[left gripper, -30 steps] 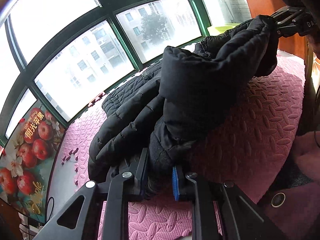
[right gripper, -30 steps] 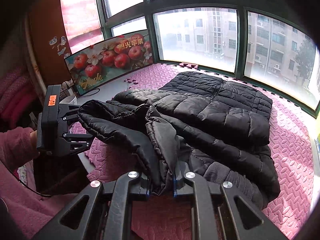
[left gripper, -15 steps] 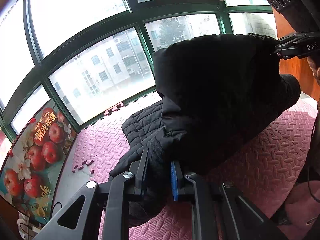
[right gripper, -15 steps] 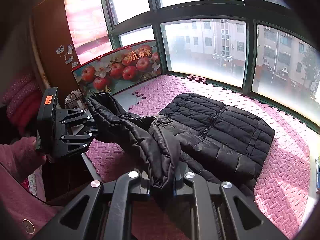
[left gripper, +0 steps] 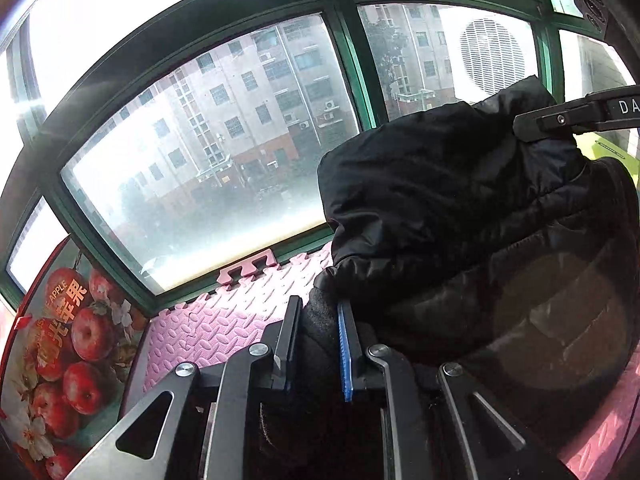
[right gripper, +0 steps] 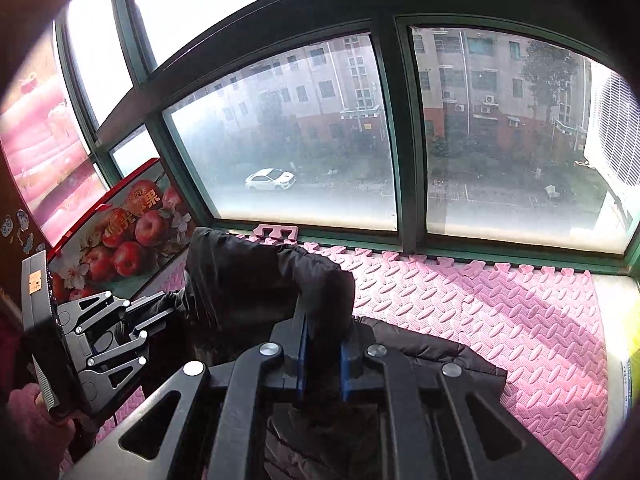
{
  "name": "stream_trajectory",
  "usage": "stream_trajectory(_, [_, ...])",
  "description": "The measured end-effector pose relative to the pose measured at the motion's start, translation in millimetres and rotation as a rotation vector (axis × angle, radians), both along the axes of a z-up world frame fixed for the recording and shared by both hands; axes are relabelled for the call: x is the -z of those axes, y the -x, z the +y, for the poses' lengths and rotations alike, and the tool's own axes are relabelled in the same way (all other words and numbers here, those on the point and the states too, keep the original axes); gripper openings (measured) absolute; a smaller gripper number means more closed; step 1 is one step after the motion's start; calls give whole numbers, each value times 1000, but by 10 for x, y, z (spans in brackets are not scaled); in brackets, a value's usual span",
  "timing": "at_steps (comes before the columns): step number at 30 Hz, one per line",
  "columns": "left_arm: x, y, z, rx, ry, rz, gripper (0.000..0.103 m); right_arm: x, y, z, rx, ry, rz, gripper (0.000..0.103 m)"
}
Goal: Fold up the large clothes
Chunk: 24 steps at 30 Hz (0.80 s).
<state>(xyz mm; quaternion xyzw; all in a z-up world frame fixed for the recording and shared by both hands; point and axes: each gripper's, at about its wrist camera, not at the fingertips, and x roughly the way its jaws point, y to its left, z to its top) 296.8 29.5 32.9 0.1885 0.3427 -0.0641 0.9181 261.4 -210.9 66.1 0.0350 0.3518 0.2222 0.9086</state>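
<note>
A black puffer jacket (left gripper: 440, 208) hangs in the air, held up between both grippers. My left gripper (left gripper: 319, 308) pinches a dark edge of it, and the jaws are closing tighter on the fabric. In the right wrist view my right gripper (right gripper: 322, 320) is shut on another bunched edge of the jacket (right gripper: 260, 272). The left gripper (right gripper: 172, 312) shows at the left of that view, gripping the far end. The right gripper (left gripper: 528, 128) appears at the upper right of the left wrist view. The jacket's lower part (right gripper: 420, 348) trails onto the pink foam mat (right gripper: 500, 312).
A green-framed bay window (right gripper: 404, 140) runs along the far edge of the mat. An apple-printed box (left gripper: 68, 340) stands at the left end, also seen as the box (right gripper: 128, 232). A person's pink sleeve (right gripper: 36, 412) holds the left gripper.
Both grippers have risen and swung towards the window, lifting the jacket off the mat. The spread-out body that lay flat now hangs bunched below the grippers.
</note>
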Motion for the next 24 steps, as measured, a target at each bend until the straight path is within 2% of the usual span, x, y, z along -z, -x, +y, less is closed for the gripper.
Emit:
stream_trajectory(3, [256,-437,-103,-15,-9,37,17,155,-299,16,44,0,14,14])
stream_trajectory(6, [565,-767,-311,-16,-28,76,17,368,-574,-22,77,23,79,16])
stream_trajectory(9, [778,-868,-501,-13,-34,95,17,477,-625,-125,111,4,86,17])
stream_trajectory(15, [1023,-899,-677,-14,-48,130,17,477,-444,-292,198,70,3,19])
stream_trajectory(17, [1059,-936,-691,-16,-37,138,17,488,-313,-331,173,56,-1,19])
stream_trajectory(19, [1099,-985,-631,-17,-36,140,17,581,-231,-304,90,42,44,19])
stream_trajectory(22, [1138,-1069,-541,-23,-30,149,20,859,-154,-195,19,96,120,19])
stream_trajectory(24, [1096,-1072,-391,-23,-4,139,21,1097,-230,-185,56,160,181,19])
